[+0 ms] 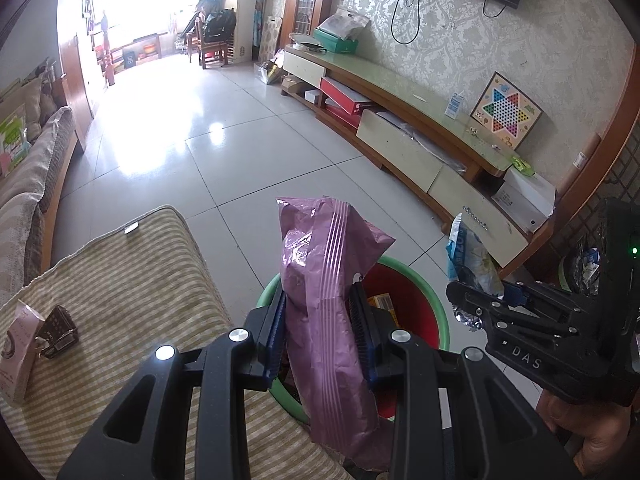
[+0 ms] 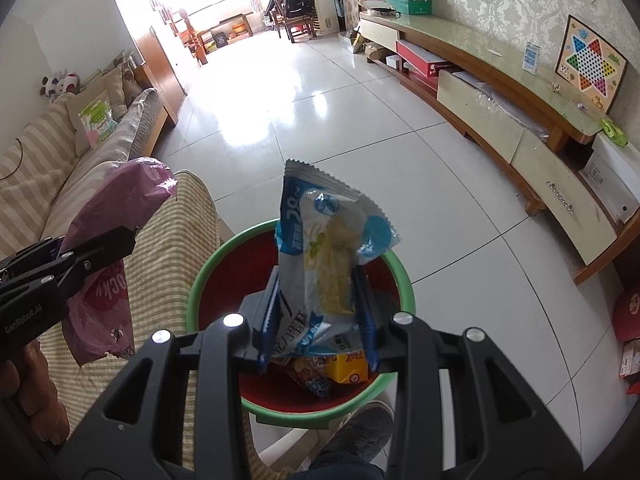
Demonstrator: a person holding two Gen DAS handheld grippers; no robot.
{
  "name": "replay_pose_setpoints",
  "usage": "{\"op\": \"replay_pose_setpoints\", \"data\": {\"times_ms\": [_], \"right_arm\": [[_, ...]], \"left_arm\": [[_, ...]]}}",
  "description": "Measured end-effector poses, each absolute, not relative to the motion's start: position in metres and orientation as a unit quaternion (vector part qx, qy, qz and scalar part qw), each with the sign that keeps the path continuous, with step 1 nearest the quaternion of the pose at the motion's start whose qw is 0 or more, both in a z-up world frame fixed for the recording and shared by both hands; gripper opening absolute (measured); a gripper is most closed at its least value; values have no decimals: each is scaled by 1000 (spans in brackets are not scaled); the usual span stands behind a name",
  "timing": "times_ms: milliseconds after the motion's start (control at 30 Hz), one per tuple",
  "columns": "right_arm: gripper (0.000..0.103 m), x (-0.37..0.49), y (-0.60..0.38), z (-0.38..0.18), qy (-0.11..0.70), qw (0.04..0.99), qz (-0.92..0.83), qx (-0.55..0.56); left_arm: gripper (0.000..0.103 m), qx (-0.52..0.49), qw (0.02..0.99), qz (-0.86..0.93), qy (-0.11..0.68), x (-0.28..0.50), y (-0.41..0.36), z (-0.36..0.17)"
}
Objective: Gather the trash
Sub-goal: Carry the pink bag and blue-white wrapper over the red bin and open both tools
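Over the green-rimmed red bin [image 2: 200, 280], the left gripper [image 1: 320, 320] is clamping a purple bag [image 1: 332, 300] and the right gripper [image 2: 316, 312] a blue-white wrapper [image 2: 324, 248], striped table [image 1: 132, 280] crowding left, open tiled floor [image 2: 320, 128] stretching ahead.

Daylight scene, badly blown out at the far end in both wrist views.

You've got the light coming from the balcony opening [image 1: 132, 8] far ahead of the claws; it clips to pure white there and throws a wide glare patch down the glossy floor tiles [image 1: 168, 120]. Near each claw exposure is fine, shadows soft, the wrapper print by the right claw sharp enough to read. Strong fisheye bend: the TV cabinet [image 2: 500, 80] curves, and you lose the corners to black vignette. No motion blur.
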State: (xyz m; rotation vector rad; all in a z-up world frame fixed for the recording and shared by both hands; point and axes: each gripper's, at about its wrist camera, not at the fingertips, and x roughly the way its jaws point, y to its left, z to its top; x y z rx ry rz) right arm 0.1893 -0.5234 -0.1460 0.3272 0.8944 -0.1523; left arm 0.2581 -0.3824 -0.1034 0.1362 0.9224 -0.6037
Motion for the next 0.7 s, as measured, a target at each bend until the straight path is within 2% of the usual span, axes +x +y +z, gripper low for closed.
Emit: {"op": "replay_pose_setpoints", "data": {"times_ms": [633,700], "right_arm": [[34,207,-525,-170,449,877,-62,158],[34,207,-525,-171,450,876,-61,159]], "left_arm": [[29,64,838,-288,459,272,-399,-134],[31,61,839,-288,458,272,-399,-134]]}}
